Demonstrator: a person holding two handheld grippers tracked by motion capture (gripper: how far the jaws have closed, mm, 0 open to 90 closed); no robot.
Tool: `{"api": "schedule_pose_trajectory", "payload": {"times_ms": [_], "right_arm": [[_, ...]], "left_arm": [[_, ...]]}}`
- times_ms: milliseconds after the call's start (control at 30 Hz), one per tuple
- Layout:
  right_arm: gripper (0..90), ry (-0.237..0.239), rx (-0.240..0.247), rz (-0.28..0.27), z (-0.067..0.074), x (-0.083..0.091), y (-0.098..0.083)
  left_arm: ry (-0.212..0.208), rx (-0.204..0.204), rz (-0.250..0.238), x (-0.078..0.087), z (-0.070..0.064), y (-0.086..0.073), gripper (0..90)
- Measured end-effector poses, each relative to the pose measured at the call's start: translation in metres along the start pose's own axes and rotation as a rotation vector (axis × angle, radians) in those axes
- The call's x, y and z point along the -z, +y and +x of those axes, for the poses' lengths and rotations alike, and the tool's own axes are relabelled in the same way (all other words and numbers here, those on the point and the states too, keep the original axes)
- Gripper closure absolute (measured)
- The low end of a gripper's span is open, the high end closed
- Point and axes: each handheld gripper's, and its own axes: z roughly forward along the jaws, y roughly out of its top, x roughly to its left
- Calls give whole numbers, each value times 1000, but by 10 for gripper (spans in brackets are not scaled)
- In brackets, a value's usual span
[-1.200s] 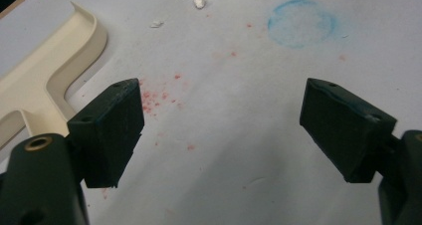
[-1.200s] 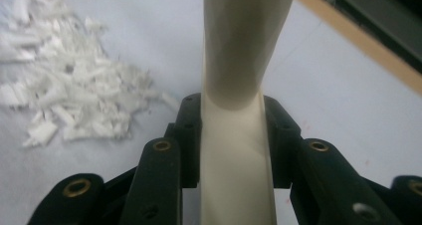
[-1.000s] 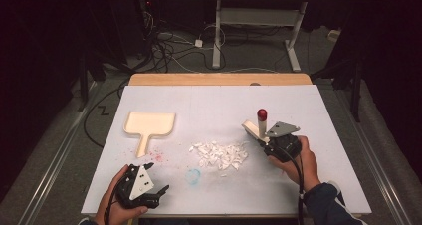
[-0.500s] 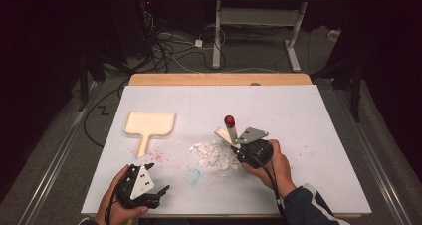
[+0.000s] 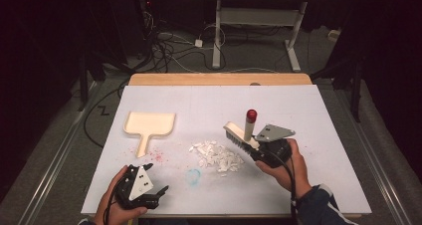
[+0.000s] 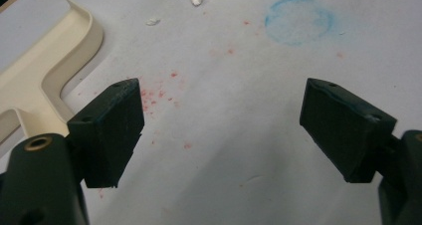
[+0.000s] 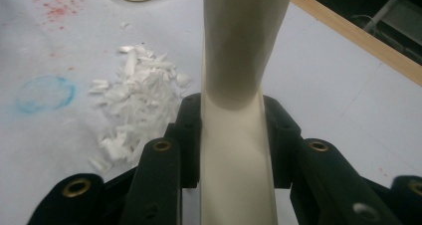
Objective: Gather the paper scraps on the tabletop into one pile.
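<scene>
Right tool (image 5: 255,148) pinches the cream handle of a brush (image 5: 242,134), its jaws pressed against both sides of the handle; the bristle head sits just beside the pile of white scraps (image 5: 219,156) on the counter (image 5: 318,115). Left tool (image 5: 154,191) rests near the counter's front edge with jaws spread and nothing between them, near the cream dustpan (image 5: 149,124).

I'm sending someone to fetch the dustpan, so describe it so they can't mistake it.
Start at the white table and look to its left half, beyond the left gripper. The dustpan lies flat there, left of the pile of white scraps, apart from it. It is the only cream, shallow, walled tray with a short flat handle pointing toward the person; the brush is in the right gripper.
</scene>
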Motion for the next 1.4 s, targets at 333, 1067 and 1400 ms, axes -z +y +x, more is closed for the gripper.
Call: {"api": "schedule_pose_trajectory", "payload": {"times_ms": [333,1067,1400], "right_arm": [[675,105,24,10,-9,55,-34],[676,267,75,131,7,72,-73],[676,287,76,71,12,35,-47]], "left_arm": [[-1,-9,4,0,0,0,168],[-21,-27,17,-5,-2,3,168],[-25,-32,16,-7,-2,4,168]]}}
